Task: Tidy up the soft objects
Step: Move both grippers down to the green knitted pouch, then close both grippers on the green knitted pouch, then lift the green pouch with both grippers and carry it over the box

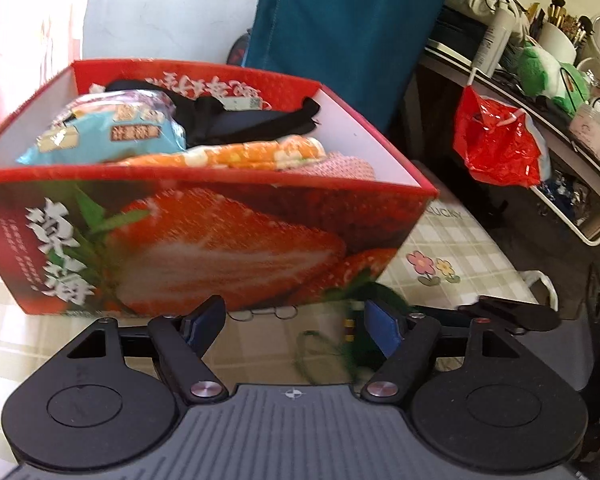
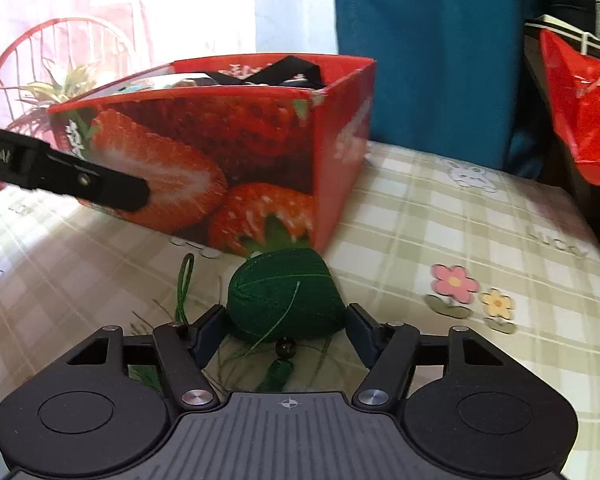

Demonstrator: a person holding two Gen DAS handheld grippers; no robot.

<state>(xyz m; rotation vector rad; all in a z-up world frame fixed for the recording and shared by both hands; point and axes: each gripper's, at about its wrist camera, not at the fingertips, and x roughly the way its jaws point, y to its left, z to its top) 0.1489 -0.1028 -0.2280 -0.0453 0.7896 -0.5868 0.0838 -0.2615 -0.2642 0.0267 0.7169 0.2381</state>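
Observation:
A red strawberry-print box [image 1: 204, 240] stands on the checked tablecloth; it also shows in the right wrist view [image 2: 236, 152]. It holds a blue snack-like packet [image 1: 108, 128], black cloth [image 1: 244, 120] and an orange patterned cloth [image 1: 236, 154]. A green woven pouch with cord and tassel [image 2: 286, 300] lies on the cloth in front of the box. My right gripper [image 2: 286, 330] is open, its fingers on either side of the pouch. My left gripper [image 1: 294, 322] is open and empty before the box, the pouch [image 1: 374, 320] blurred by its right finger.
A teal cloth [image 1: 340, 40] hangs behind the box. A red plastic bag [image 1: 496, 140] hangs off a cluttered shelf [image 1: 560, 92] at right. A red wire chair with a plant [image 2: 44, 80] stands at back left. The table edge runs along the right.

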